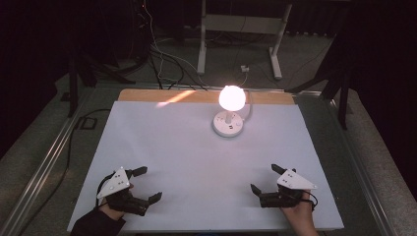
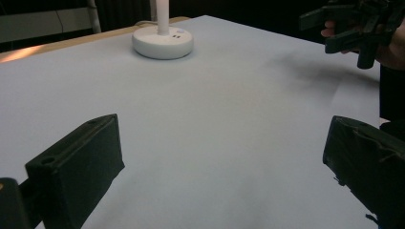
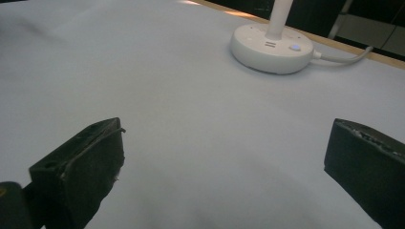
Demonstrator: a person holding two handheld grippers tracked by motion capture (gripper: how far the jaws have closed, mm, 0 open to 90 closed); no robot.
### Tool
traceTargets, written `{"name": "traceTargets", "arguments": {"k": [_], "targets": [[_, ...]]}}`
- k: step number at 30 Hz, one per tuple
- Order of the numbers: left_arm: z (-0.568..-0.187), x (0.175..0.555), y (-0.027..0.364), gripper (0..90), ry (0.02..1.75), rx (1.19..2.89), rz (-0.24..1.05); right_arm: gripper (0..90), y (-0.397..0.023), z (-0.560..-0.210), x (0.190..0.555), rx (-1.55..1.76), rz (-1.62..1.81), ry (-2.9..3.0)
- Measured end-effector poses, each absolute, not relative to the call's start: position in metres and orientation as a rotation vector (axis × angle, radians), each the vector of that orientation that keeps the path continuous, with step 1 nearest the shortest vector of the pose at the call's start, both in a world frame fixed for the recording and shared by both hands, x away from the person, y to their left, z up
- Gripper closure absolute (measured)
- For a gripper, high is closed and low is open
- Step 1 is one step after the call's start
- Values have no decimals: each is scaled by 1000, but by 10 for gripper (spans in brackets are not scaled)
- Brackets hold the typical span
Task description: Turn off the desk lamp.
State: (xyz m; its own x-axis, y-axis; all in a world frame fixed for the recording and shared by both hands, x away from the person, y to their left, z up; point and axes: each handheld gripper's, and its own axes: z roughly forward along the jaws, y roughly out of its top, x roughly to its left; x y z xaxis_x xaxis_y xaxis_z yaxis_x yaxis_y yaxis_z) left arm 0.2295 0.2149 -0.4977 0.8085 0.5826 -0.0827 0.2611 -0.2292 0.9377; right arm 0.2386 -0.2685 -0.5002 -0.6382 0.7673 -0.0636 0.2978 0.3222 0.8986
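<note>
A small white desk lamp (image 1: 230,114) stands lit at the far middle of the white table top (image 1: 196,162), its globe glowing over a round base (image 2: 163,43) (image 3: 272,49) with a blue-lit button. My left gripper (image 1: 147,184) rests near the front left edge, jaws wide apart and empty. My right gripper (image 1: 266,177) sits near the front right edge, open too, with nothing between its black jaws. Both point toward the lamp, well short of it. In the left gripper view the right gripper (image 2: 353,28) and its hand show at the upper right.
The lamp's white cable (image 3: 344,59) runs off the base toward the table's back edge, where a wooden strip (image 1: 196,96) shows. Beyond it are a white desk frame (image 1: 241,29), loose cables on the floor and dark stands. Metal rails (image 1: 44,167) flank the table.
</note>
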Motion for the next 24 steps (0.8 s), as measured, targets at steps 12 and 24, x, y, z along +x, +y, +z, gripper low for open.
{"name": "traceTargets", "arguments": {"k": [12,24], "targets": [[-498,230,214,5,659,1821,330,0,-269,-496,238,960,1242,2126],[-497,230,215,5,660,1812,333,0,-268,-493,239,991,1228,2098]]}}
